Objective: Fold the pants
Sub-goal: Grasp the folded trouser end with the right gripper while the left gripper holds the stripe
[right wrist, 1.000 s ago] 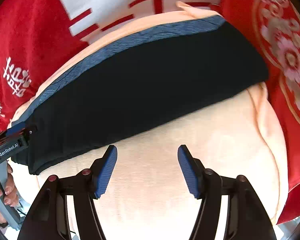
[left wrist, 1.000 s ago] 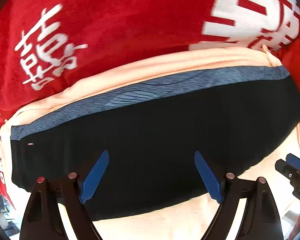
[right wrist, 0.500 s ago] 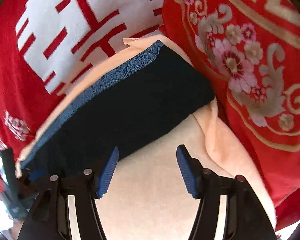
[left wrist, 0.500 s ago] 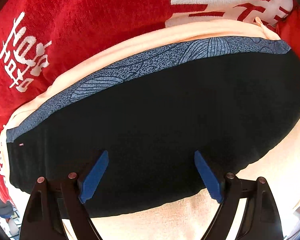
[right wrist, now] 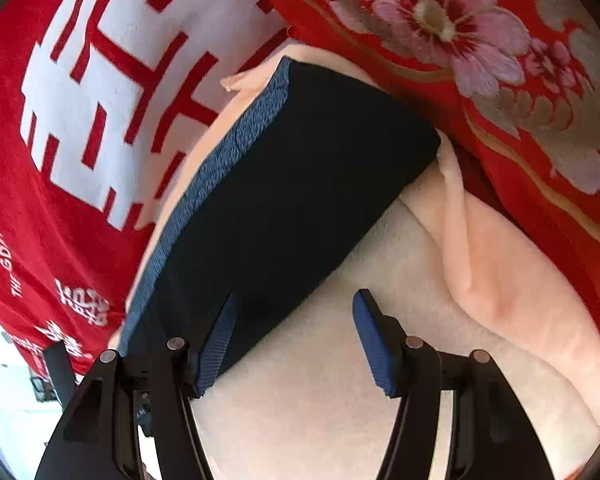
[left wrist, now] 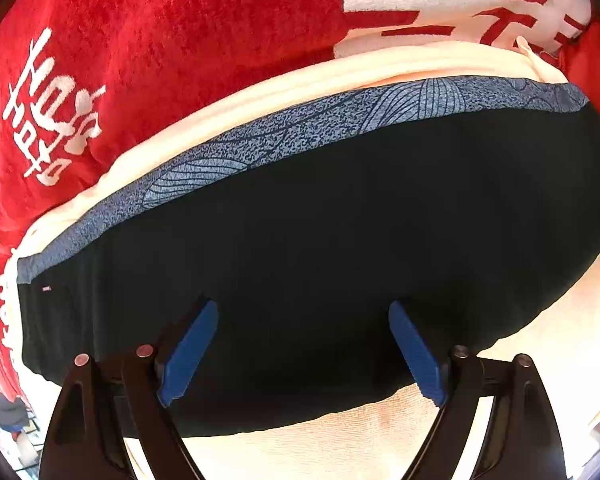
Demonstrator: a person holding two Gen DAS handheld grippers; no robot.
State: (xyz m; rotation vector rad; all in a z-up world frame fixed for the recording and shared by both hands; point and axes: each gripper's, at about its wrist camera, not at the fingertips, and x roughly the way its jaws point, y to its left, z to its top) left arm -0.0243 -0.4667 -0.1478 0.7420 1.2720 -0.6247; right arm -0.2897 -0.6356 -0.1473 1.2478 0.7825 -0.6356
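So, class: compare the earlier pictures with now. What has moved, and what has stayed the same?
The right gripper has swung and rolled toward the right end of the folded black pants, so the flowered red blanket now fills its view. The left gripper edged closer over the pants. Unchanged: both grippers open and empty, pants folded on the peach blanket.

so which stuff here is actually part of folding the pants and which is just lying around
Part of the job:
- black pants, folded flat, blue patterned waistband along one edge
- left gripper, open above the pants
- right gripper, open at the pants' near edge

Just lying about:
- peach blanket underneath
- red blanket with white characters
- red floral quilt
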